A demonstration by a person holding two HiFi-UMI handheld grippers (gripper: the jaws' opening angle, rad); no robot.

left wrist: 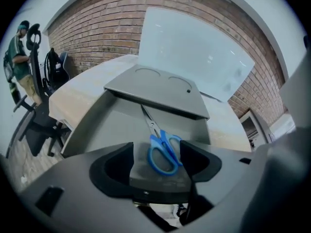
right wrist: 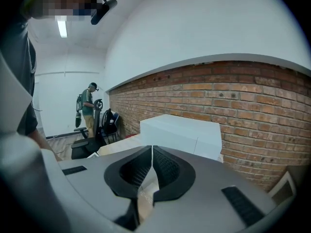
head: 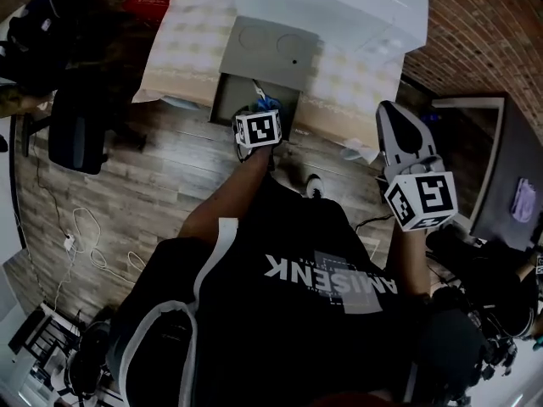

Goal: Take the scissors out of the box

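Observation:
Blue-handled scissors [left wrist: 164, 152] lie flat on the floor of an open grey box [left wrist: 92, 125], blades pointing toward its raised lid [left wrist: 155, 89]. My left gripper [left wrist: 156, 160] hangs just above the handles, open, one jaw on either side of them and neither touching. From the head view the left gripper [head: 258, 113] reaches into the box [head: 227, 100] at the table's near edge, and a bit of blue from the scissors [head: 266, 103] shows. The right gripper [head: 394, 113] is held up at the right, away from the box. In its own view the right gripper [right wrist: 152, 166] is shut and holds nothing.
A large white case [head: 339, 2] stands behind the box on the checked tablecloth [head: 191, 41]. A black office chair [head: 76, 117] and loose cables [head: 81, 227] are on the wooden floor at left. A dark desk [head: 509, 185] is at right. A person [left wrist: 19, 57] stands far off.

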